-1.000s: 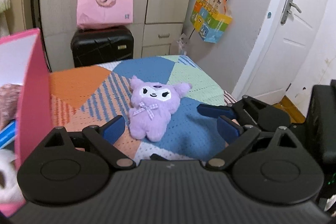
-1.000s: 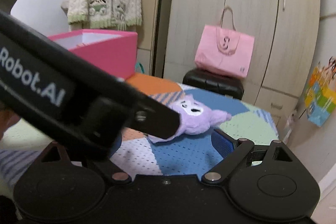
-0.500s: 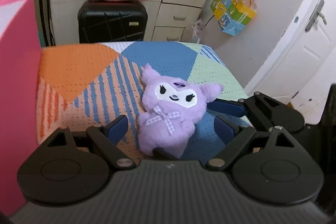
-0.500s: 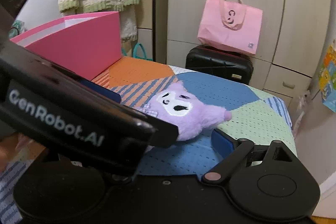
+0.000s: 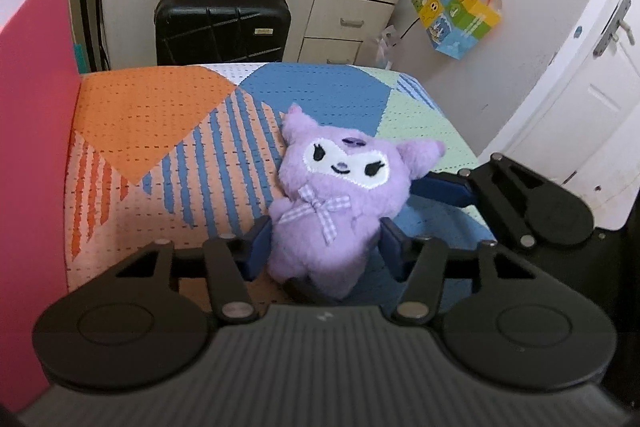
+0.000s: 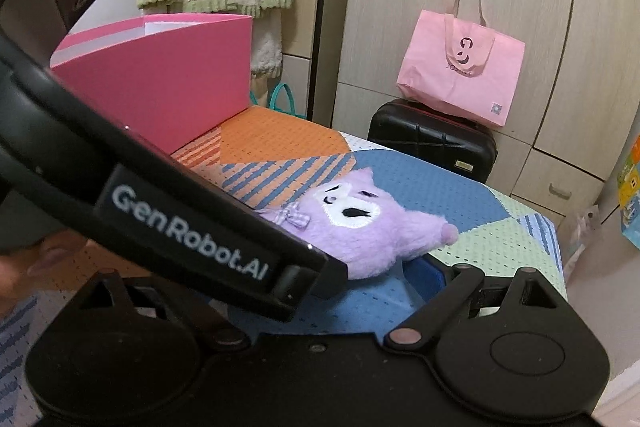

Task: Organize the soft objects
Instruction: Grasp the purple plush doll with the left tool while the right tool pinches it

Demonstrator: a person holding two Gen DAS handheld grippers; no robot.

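Lower centre of frame: left gripper (image 5: pixel 325 247) fingers, just closing, pinch purple plush (image 5: pixel 340 203) at its body. Right gripper (image 5: pixel 440 187) fingers: state unclear; one lies beside the plush's ear

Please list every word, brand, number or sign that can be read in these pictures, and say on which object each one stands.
"GenRobot.AI": white letters on the side of the left gripper, which crosses the right wrist view.
Pink tote bag: a curly dark logo, with a small word under it, too blurred to read; the small square mark at its corner is also illegible.
Black suitcase: a small tag, too small to read.
Colourful gift bag: cartoon pictures only, no readable words.
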